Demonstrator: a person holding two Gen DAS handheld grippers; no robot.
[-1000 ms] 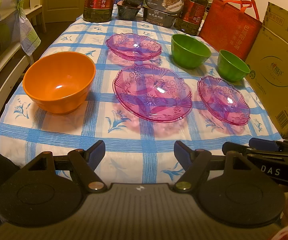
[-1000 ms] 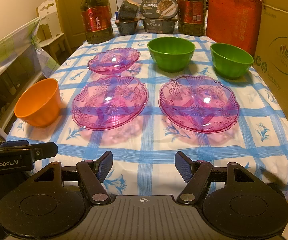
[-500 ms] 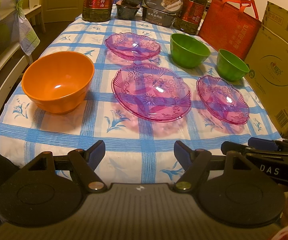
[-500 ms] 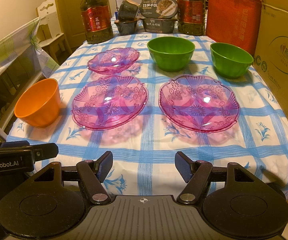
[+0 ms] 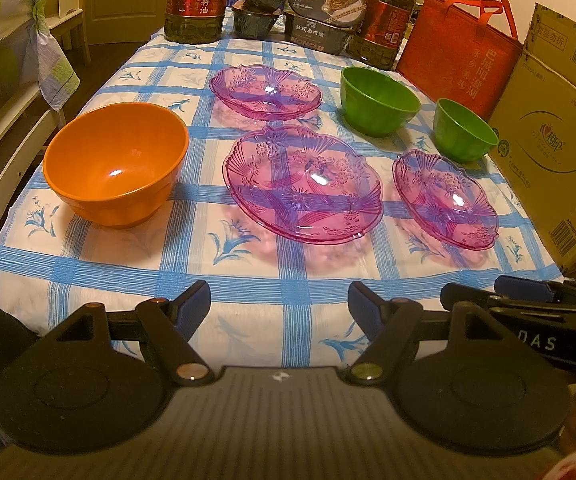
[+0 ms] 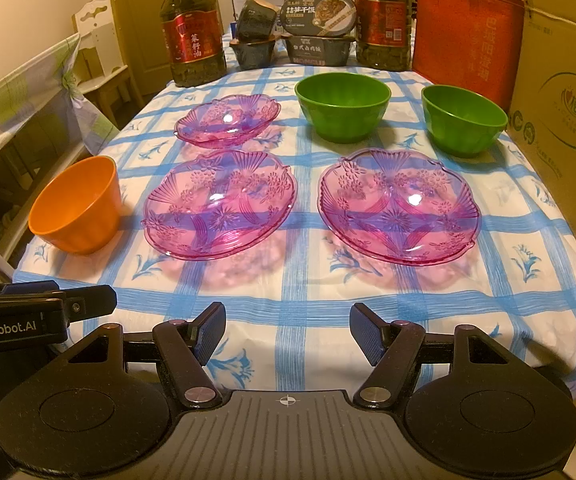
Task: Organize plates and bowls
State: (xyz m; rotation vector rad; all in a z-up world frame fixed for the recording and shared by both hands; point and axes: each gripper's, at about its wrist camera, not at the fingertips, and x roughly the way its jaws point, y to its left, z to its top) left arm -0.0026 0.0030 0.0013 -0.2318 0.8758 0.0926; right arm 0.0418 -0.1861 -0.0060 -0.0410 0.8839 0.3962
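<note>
Both tools empty, jaws wide — left tool (image 5: 279,304) and right tool (image 6: 287,326) hover over the near edge of the checked surface (image 6: 307,304). Three pink plates: middle (image 6: 218,204), right (image 6: 399,206), far (image 6: 227,120). Orange bowl (image 5: 116,164) at left; two green bowls (image 6: 343,106) (image 6: 463,120) at the back right — all apart, unstacked.

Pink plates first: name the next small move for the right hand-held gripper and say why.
Probably ease the right hand-held gripper forward toward the near rim of the right pink plate. Its jaws stand open and empty at the table edge, that plate lies straight ahead, and all three pink plates sit separately, none yet stacked.
</note>
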